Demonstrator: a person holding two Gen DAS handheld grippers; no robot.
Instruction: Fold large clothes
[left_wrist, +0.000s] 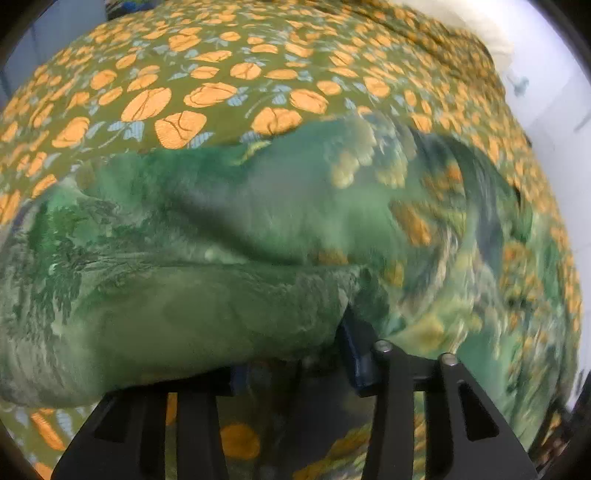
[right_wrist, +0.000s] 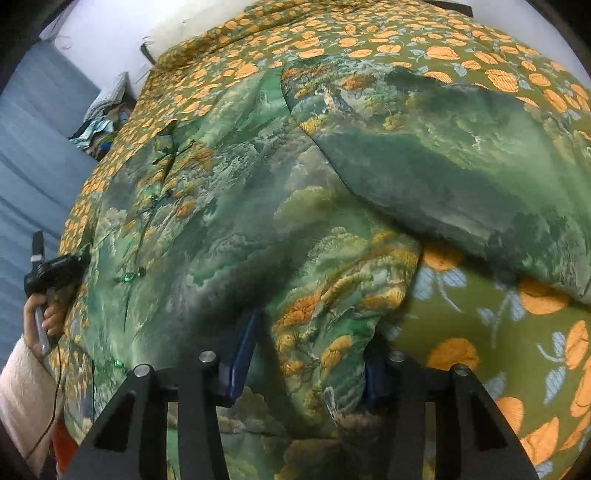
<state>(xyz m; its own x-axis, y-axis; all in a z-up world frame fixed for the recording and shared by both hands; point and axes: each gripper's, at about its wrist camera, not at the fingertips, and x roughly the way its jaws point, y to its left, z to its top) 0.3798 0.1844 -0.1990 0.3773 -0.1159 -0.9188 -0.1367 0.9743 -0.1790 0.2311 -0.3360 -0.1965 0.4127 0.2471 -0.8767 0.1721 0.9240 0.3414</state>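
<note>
A large green garment (right_wrist: 236, 229) printed with trees and orange blossoms lies spread on the bed, one part folded over at the upper right. My right gripper (right_wrist: 306, 350) has a bunched fold of the garment between its blue pads (right_wrist: 243, 350); the jaws stand fairly wide around the cloth. My left gripper (left_wrist: 291, 369) holds a raised fold of the same garment (left_wrist: 184, 277) draped over its fingers, with one blue pad (left_wrist: 354, 354) showing; its tips are hidden under the cloth. The left gripper also shows in the right wrist view (right_wrist: 51, 273), held by a hand at the bed's left edge.
The bed is covered by an olive bedspread (left_wrist: 184, 92) with orange flowers. A white wall (left_wrist: 554, 110) lies beyond the bed. In the right wrist view a blue striped surface (right_wrist: 29, 166) runs along the left and a pile of clothes (right_wrist: 103, 118) sits at the bed's far corner.
</note>
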